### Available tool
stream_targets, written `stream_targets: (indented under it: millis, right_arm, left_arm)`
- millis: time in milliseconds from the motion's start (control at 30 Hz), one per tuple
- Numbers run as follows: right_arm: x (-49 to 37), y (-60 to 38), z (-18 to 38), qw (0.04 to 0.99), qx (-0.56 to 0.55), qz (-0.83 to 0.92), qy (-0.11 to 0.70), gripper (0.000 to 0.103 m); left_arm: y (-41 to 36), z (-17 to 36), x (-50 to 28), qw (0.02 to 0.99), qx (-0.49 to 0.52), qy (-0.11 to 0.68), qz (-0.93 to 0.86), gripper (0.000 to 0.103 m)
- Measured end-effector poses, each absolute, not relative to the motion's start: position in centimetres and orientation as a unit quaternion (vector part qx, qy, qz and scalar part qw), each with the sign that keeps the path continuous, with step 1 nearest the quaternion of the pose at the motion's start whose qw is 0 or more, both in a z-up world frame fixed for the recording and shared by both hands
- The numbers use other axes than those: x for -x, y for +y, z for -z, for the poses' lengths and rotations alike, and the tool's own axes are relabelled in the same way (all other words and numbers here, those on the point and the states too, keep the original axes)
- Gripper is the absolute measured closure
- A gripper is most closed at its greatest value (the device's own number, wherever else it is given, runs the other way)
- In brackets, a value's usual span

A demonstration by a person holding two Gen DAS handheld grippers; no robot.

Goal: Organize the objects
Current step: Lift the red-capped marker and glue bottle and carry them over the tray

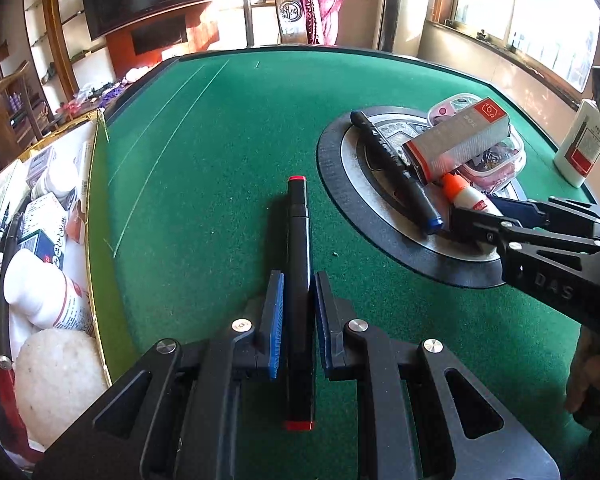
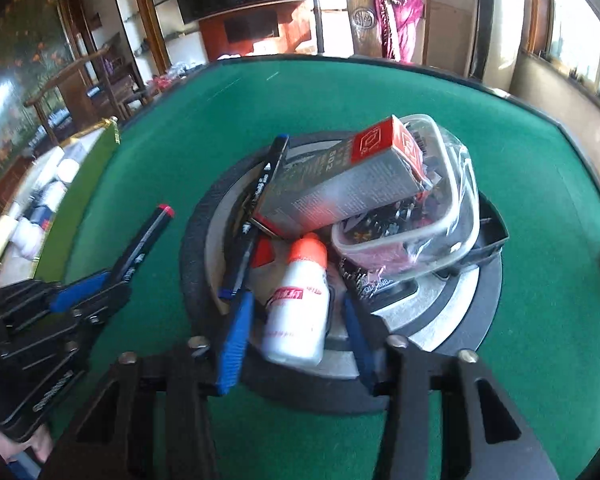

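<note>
My left gripper (image 1: 299,276) is shut on a black marker with red ends (image 1: 298,220), held lengthwise between the blue pads just above the green felt. The right wrist view shows this same gripper (image 2: 104,284) and marker (image 2: 148,236) at the left. My right gripper (image 2: 298,300) (image 1: 488,210) straddles a small white glue bottle with an orange cap (image 2: 294,328) (image 1: 466,196). The bottle lies on the round centre disc (image 2: 440,320), and a narrow gap shows on each side of it. Behind it lie a blue-capped black marker (image 2: 252,216), a grey and red box (image 2: 340,184) and a clear lidded tub (image 2: 440,232).
A green-walled box (image 1: 96,200) at the table's left edge holds several bottles and packets. A white bottle (image 1: 580,148) stands near the right edge. Green felt (image 1: 220,140) stretches between the box and the disc. A person's hand (image 1: 584,380) shows at lower right.
</note>
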State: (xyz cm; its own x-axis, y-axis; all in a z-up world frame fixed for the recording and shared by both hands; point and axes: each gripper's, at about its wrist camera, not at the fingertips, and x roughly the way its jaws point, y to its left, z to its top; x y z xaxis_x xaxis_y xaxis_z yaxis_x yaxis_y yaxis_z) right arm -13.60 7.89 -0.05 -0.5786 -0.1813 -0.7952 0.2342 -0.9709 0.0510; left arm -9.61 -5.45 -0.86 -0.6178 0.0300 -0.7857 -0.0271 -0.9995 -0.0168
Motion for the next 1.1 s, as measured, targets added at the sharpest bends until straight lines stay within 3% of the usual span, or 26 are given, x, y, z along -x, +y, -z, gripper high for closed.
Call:
stream_targets:
  millis: [200, 400, 1100]
  right_arm:
    - [12.0, 8.8, 0.3, 0.130, -0.436, 0.890, 0.037, 0.076]
    - [9.6, 9.3, -1.7, 0.176, -0.409, 0.895, -0.012, 0.077]
    - [8.6, 7.6, -3.5, 0.201, -0.381, 0.902, -0.028, 0.077]
  left_arm:
    - [-5.7, 0.8, 9.5, 0.028, 0.438, -0.010, -0.899, 0.089]
    - [-5.5, 0.6, 9.3, 0.030, 0.433, -0.012, -0.901, 0.089]
    - [-6.0, -3.9, 6.6, -0.024, 0.313, 0.028, -0.949, 0.089]
